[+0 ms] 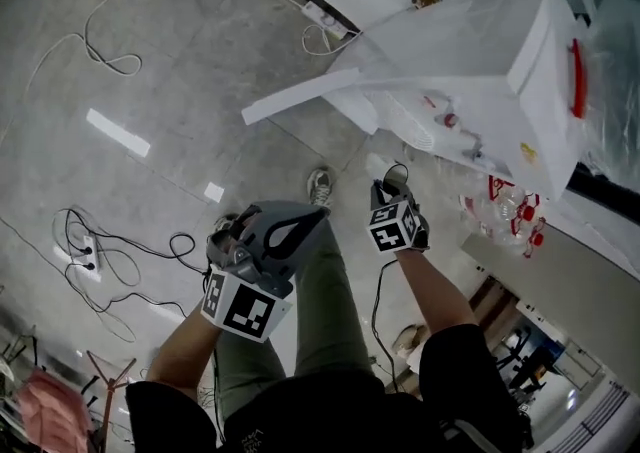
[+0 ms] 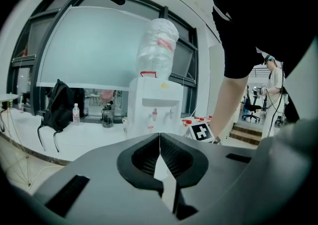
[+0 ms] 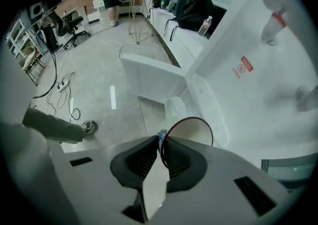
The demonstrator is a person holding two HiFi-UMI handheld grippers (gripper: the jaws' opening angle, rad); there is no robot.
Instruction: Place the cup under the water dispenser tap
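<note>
A white paper cup (image 3: 191, 130) with a dark red rim hangs from my right gripper (image 3: 161, 142), whose jaws are shut on its rim. That gripper (image 1: 393, 196) points steeply down beside the white water dispenser (image 1: 480, 51). The dispenser's red tap (image 3: 273, 20) and a second tap (image 3: 303, 95) lie to the right of the cup, and the grilled drip tray (image 3: 211, 107) just behind it. My left gripper (image 1: 232, 231) is held lower left. Its jaws (image 2: 159, 137) are shut with nothing between them and face the dispenser (image 2: 154, 105), which carries a big bottle (image 2: 156, 45).
The dispenser's lower door (image 1: 300, 96) stands open over the floor. Cables and a power strip (image 1: 90, 251) lie at the left. Red-capped bottles (image 1: 510, 206) stand beside the dispenser. A black backpack (image 2: 57, 107) rests on a ledge. Another person (image 2: 273, 77) stands far right.
</note>
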